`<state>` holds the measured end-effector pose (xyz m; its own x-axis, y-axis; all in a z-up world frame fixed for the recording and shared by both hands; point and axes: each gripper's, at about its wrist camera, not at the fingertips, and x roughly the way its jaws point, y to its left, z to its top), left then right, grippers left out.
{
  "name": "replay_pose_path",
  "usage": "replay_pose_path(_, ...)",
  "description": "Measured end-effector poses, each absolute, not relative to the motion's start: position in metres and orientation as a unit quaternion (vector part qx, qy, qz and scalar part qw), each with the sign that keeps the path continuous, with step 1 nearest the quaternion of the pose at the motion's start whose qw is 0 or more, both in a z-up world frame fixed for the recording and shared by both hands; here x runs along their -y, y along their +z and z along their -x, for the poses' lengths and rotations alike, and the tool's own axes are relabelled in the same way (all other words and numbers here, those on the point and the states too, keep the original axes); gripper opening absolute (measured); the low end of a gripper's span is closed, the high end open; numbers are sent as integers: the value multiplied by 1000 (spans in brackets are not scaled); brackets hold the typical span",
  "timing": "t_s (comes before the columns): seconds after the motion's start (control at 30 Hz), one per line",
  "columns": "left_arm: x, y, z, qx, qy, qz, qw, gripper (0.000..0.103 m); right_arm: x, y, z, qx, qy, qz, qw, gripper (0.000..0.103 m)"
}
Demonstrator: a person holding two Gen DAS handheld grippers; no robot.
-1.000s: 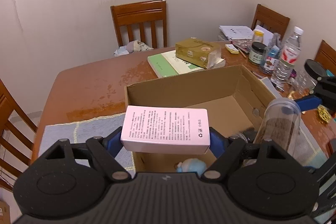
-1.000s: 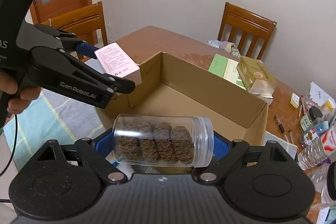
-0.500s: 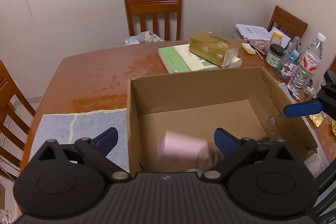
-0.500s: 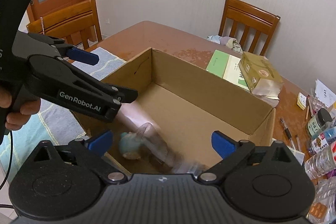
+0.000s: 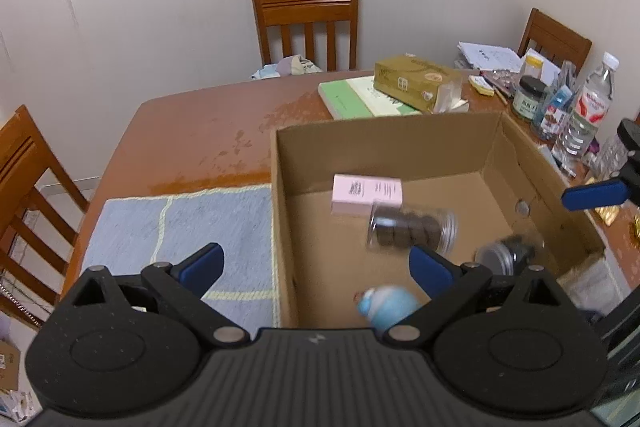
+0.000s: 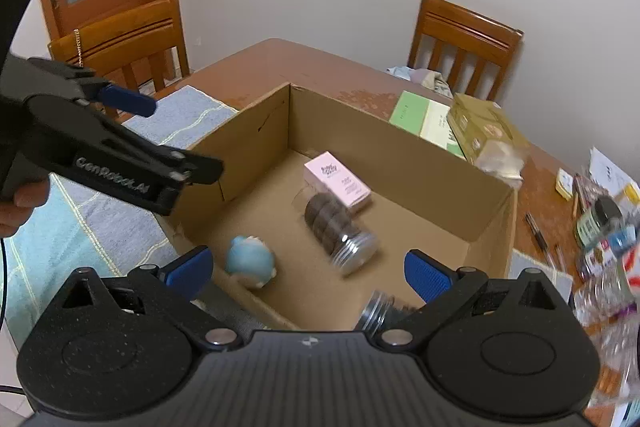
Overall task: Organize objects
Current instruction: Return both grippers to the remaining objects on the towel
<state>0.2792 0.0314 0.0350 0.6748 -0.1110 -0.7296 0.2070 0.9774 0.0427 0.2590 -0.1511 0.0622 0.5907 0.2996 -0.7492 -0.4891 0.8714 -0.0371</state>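
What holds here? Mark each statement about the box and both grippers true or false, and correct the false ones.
1. The pink box lies inside the cardboard box. True.
2. The left gripper holds the pink box. False: it is open and holds nothing.
3. The clear jar stands upright. False: it lies on its side.
4. The right gripper is open. True.
5. The blue toy sits on the mat. False: it is in the cardboard box.
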Motion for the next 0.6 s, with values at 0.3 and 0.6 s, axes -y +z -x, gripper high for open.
replay_pose_path(0.3,-42,25,-229,-387,-75,-58,917,99,160,50,-217,-405,184,99,890,103)
replay_pose_path(0.6,-53,7,-181,-404,-66,-47,911,99,163,18,-173,-434,156,88,883,103)
